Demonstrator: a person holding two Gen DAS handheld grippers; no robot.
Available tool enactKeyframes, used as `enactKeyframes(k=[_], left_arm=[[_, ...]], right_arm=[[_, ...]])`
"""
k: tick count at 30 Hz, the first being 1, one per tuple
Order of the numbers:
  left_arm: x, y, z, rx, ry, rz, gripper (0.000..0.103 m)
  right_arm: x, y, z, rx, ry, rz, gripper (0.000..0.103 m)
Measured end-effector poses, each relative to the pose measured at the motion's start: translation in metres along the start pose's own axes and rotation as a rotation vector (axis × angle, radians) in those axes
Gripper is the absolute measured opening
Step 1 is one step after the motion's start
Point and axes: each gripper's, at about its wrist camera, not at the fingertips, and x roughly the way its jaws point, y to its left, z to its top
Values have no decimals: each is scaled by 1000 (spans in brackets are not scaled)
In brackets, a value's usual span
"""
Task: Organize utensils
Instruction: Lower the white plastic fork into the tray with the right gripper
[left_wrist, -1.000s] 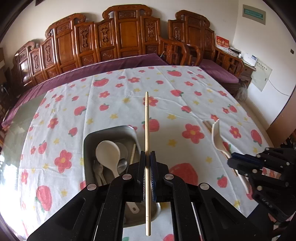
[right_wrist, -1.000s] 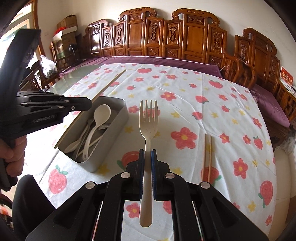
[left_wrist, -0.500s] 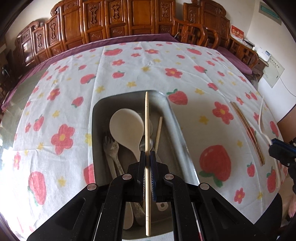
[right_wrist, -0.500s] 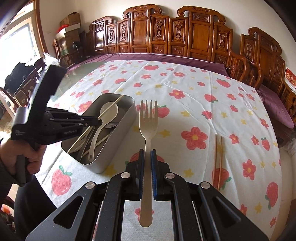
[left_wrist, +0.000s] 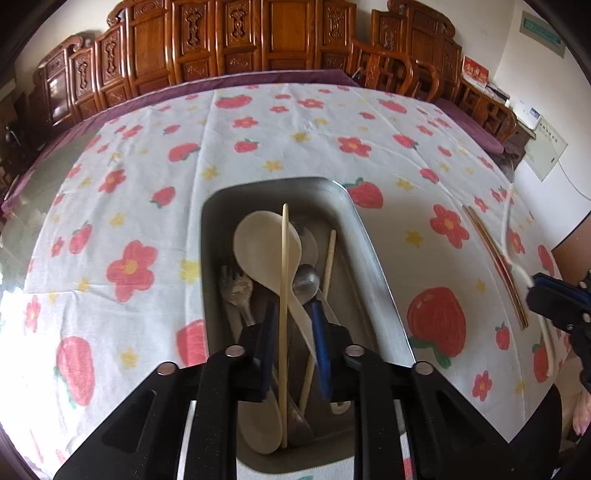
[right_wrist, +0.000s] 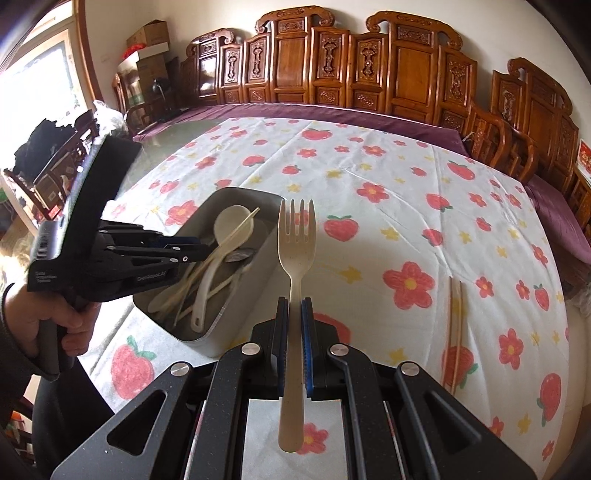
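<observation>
1. My left tool (left_wrist: 293, 347) hangs over the near half of the metal tray (left_wrist: 373, 258), fingers spread apart with a clear gap on each side of the chopstick (left_wrist: 284, 295).
2. The chopstick lies lengthwise in the tray, across the bowl of the big cream spoon (left_wrist: 264, 247). From the left wrist view it seems to touch neither pad, though I cannot tell for sure at its near end.
3. Also in the tray: a second chopstick (left_wrist: 328, 258) on the right side, a metal spoon (left_wrist: 306, 282) and a metal fork (left_wrist: 236, 288) on the left.
4. My right tool (right_wrist: 293, 325) is pinching the handle of the cream fork (right_wrist: 296, 236), blue pads pressed against both sides, tines pointing away from me.
5. The fork is held up above the tabletop (right_wrist: 369, 229), just to the right of the tray (right_wrist: 236, 325) in the right wrist view.
6. A pair of chopsticks (right_wrist: 455, 325) lies on the flowered cloth to the right, well apart from the tray.
7. The left tool (right_wrist: 199, 251) shows in the right wrist view, reaching over the tray's rim.
</observation>
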Motion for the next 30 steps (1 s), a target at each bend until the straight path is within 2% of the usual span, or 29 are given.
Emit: enactKeyframes(k=[16,30], left_arm=[[-84,48,-3,-16,-135,52,25],[-107,74,-13,-44,-165,67,25]], right_arm=[[40,62,37,7,12,89,9],[93,82,56,90,76,118,9]])
